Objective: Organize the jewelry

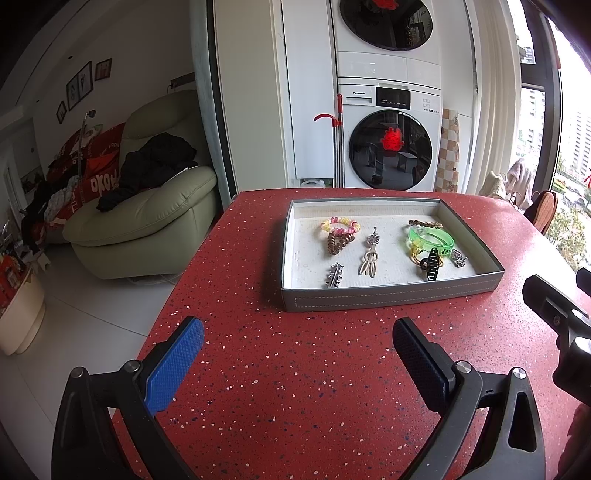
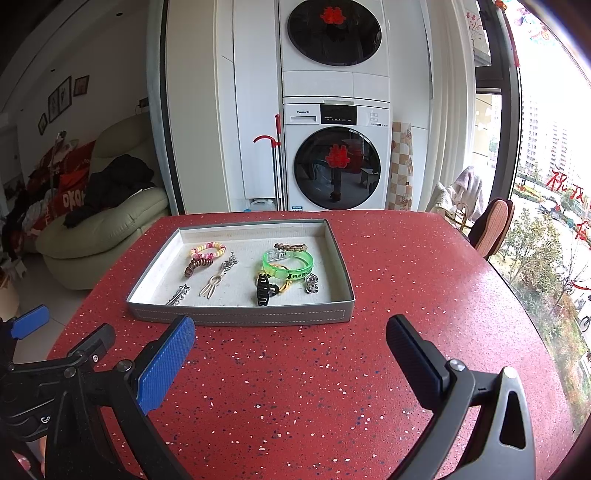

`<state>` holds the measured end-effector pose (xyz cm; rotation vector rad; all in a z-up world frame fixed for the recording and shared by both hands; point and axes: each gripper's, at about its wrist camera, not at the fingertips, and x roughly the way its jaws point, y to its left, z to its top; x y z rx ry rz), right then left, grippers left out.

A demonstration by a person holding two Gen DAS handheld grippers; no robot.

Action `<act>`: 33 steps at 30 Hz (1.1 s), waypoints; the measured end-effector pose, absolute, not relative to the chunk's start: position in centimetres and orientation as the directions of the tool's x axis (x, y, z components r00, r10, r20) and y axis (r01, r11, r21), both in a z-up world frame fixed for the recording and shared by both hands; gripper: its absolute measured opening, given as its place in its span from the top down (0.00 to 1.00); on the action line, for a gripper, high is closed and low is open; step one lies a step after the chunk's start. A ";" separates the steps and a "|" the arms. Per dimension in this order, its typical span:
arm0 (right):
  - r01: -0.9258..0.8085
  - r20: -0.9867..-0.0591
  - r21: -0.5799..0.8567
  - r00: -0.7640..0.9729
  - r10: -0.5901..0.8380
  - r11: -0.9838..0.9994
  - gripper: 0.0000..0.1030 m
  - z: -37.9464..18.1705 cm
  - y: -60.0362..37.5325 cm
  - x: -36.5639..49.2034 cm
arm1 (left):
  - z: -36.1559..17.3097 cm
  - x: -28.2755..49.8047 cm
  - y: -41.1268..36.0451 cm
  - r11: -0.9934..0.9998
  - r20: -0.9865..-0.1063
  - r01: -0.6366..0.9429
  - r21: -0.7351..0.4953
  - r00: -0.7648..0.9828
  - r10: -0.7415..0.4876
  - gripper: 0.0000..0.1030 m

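Grey tray [image 1: 391,297] of jewelry on red table [image 1: 295,387], green bangle [image 1: 430,238] far right, left gripper [image 1: 297,354] and right gripper [image 2: 290,354] — both near, fingers spread wide, empty

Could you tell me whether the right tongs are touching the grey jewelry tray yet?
Apart. In the right wrist view the right tongs stand wide open above bare red table, short of the grey tray; speckled tabletop shows between the pads and the tray's near wall.

place: somebody's apartment | 12 o'clock: stacked washer [image 1: 389,147] and dryer [image 1: 386,22] | 10 o'clock: green armchair [image 1: 147,206], framed pictures [image 1: 79,86] | 3 o'clock: high-rise window [image 2: 546,184]
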<state>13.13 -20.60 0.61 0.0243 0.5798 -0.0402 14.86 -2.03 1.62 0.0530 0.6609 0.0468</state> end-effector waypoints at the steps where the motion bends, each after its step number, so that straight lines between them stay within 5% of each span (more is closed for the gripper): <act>1: 0.045 -0.548 0.011 0.836 -0.031 0.999 0.00 0.6 -20.6 13.1 | 1.6 14.9 -2.0 0.998 -0.613 -0.026 0.065 0.788 0.060 0.00; 33: 0.040 -0.551 0.015 0.834 -0.025 0.999 0.00 1.1 -19.6 13.6 | 1.8 14.7 -1.6 0.998 -0.618 -0.037 0.048 0.784 0.059 0.00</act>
